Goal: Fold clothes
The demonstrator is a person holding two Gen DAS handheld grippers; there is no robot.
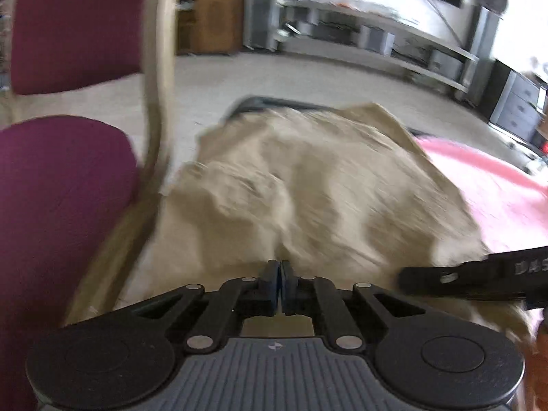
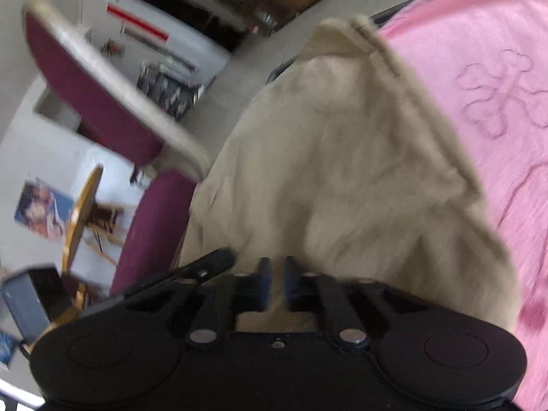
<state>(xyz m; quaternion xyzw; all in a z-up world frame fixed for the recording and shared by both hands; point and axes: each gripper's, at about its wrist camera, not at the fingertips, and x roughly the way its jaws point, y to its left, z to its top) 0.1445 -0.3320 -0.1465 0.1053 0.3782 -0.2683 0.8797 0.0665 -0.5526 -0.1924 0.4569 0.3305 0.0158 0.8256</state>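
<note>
Your left gripper [image 1: 281,269]: its two blue pads are pressed together, and a pinch of the tan cloth [image 1: 308,185] seems to be caught between the tips, though the blur makes that hard to see
Your right gripper [image 2: 274,267]: its jaws look close together with a thin fold of the same tan cloth between them; the picture is blurry, but they are squeezed tight
The two grippers: they sit just beside each other; you can see your right gripper's black finger poke in from the right in the left view, and your left gripper's finger [image 2: 205,267] from the left in the right view
Tan cloth: it is bunched up and wrinkly, and it spreads away from both grippers; a thick hem [image 2: 387,54] runs along its far right edge
Pink blanket [image 2: 479,78]: it lies under the tan cloth and shows on the right side, with a stitched curly shape on it
Purple chair [image 1: 61,178]: it stands to the left of the cloth, with a light frame
Far away: a pale floor [image 1: 274,75], a brown cabinet [image 1: 212,17] and long grey shelves [image 1: 394,34]
</note>
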